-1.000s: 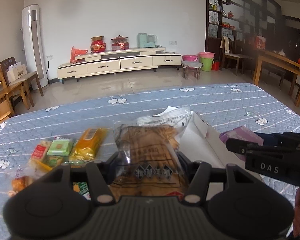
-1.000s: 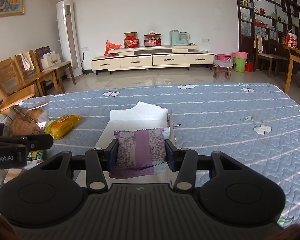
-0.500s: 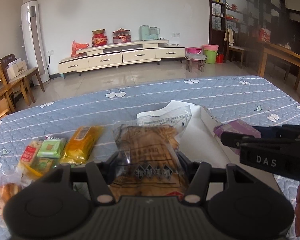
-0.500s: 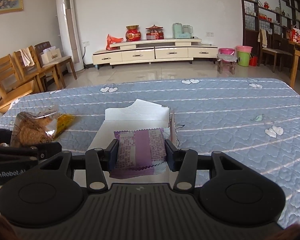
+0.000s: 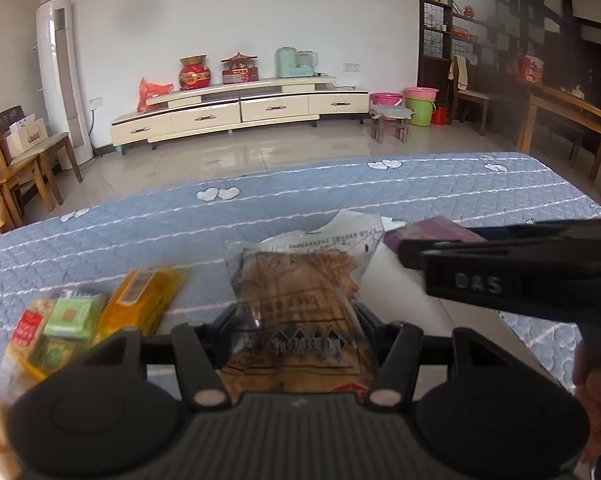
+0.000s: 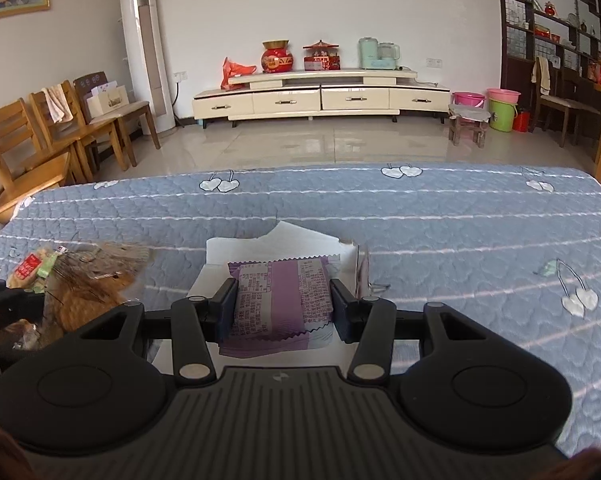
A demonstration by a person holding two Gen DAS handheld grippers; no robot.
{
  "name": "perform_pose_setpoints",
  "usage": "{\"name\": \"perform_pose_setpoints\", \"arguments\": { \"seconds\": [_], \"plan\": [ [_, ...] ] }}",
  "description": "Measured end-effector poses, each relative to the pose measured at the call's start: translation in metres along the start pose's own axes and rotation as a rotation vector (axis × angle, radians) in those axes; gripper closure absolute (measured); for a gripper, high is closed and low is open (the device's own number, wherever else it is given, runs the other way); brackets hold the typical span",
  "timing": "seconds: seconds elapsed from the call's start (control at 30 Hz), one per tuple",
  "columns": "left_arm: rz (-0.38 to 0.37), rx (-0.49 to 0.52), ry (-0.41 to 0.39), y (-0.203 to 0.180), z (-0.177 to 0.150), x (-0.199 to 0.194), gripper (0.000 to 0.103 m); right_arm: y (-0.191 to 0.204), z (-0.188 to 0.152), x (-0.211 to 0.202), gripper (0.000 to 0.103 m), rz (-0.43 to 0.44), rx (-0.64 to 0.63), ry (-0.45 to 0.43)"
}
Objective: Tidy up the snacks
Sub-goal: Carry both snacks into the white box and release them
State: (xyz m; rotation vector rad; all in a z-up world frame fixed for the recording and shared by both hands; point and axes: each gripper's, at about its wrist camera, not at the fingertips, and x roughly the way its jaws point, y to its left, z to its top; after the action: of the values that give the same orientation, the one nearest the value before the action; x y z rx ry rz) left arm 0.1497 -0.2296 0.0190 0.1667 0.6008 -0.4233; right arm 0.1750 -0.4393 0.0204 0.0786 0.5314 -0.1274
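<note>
**Inspector:** Start with the surface.

**Assistant:** A blue quilted cover point(image 6: 440, 220) with heart motifs spans the table. On it lies a white box point(image 6: 220, 256), open, directly ahead of the right gripper.

**Inspector:** The grippers?

**Assistant:** The left gripper point(image 5: 296, 320) is clamped on a clear packet of brown snacks point(image 5: 296, 292), held raised above the cover at the box's left edge. The right gripper point(image 6: 284, 308) grasps a purple packet point(image 6: 280, 296) on both sides, over the box; whether the packet touches the box I cannot tell.

**Inspector:** Loose items?

**Assistant:** Left of the brown snacks, on the cover: a yellow packet point(image 5: 140, 300), then beside it a green packet point(image 5: 74, 314) and a red-labelled packet point(image 5: 24, 328), blurred.
</note>
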Motion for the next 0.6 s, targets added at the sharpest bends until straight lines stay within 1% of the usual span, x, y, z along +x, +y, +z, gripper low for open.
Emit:
{"name": "perform_pose_setpoints", "arguments": {
  "seconds": [0.1,0.3,0.43,0.6],
  "plan": [
    [-0.006,0.005,-0.002,-0.002,0.002,0.006,0.044,0.001,0.005,0.007,0.044,-0.004,-0.006,0.013],
    [-0.015,0.015,0.02,-0.007,0.003,0.02,0.044,0.002,0.001,0.017,0.044,-0.02,-0.006,0.037],
    [-0.022,0.02,0.034,-0.011,0.002,0.03,0.044,0.005,0.002,0.018,0.044,-0.026,-0.009,0.043],
    [-0.034,0.018,0.029,-0.015,0.005,0.039,0.044,0.005,0.003,0.018,0.044,-0.038,-0.011,0.047]
  ]
}}
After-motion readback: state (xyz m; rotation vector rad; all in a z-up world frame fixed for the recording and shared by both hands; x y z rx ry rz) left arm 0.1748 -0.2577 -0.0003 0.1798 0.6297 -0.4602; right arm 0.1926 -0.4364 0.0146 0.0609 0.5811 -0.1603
